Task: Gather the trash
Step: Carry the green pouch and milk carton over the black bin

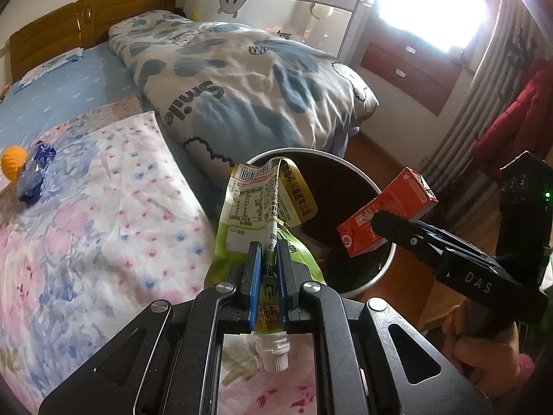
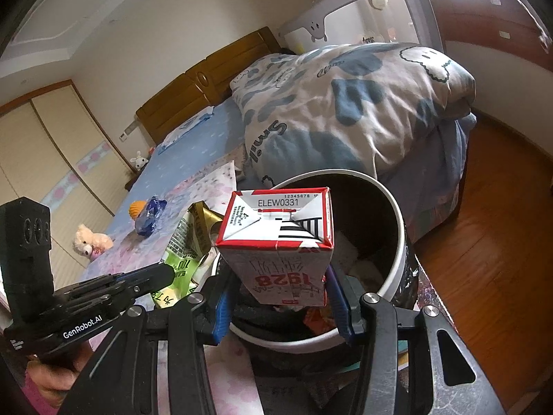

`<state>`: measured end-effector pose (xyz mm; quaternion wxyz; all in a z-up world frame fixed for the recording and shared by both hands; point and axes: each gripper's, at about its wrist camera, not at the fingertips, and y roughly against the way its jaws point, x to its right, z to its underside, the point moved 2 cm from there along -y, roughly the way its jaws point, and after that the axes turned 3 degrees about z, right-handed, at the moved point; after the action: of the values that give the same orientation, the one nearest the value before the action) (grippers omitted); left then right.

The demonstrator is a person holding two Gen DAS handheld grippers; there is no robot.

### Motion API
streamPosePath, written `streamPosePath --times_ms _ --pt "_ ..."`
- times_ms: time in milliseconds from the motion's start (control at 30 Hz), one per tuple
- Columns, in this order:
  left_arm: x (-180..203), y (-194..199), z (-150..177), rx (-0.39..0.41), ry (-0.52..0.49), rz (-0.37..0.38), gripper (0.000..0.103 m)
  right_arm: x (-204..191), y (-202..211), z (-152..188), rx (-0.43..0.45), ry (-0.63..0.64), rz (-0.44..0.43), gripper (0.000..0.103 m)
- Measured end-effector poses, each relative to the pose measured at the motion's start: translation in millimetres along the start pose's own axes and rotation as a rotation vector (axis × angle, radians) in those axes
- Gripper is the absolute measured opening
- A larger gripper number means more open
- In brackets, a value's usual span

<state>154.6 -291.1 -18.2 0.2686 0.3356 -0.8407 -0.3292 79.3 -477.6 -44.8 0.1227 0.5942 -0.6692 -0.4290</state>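
Observation:
My left gripper is shut on a green drink pouch with a white cap, held at the near rim of the white-rimmed trash bin. My right gripper is shut on a red and white milk carton and holds it over the bin. The carton and right gripper also show in the left wrist view, above the bin's right side. The pouch and left gripper show at left in the right wrist view. A blue wrapper lies on the bed.
The bin stands on a wooden floor beside the bed. A folded quilt lies behind it. An orange ball sits by the blue wrapper. A plush bear lies on the floral sheet. Drawers stand at the back right.

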Motion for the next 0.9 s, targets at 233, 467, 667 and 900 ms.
streamPosePath --times_ms 233,467,667,900 --pt "6 -10 -7 -0.01 -0.009 0.0 0.008 4 -5 -3 -0.008 0.001 0.001 0.048" --pt "10 -17 -11 -0.016 -0.022 -0.002 0.008 6 -8 -5 -0.011 0.002 0.004 0.048" --pt "12 -23 -13 -0.025 -0.024 -0.002 0.008 10 -12 -11 -0.016 0.0 0.009 0.048" --pt "12 -31 -16 -0.041 -0.01 0.006 0.008 14 -22 -13 -0.041 -0.007 0.014 0.048"
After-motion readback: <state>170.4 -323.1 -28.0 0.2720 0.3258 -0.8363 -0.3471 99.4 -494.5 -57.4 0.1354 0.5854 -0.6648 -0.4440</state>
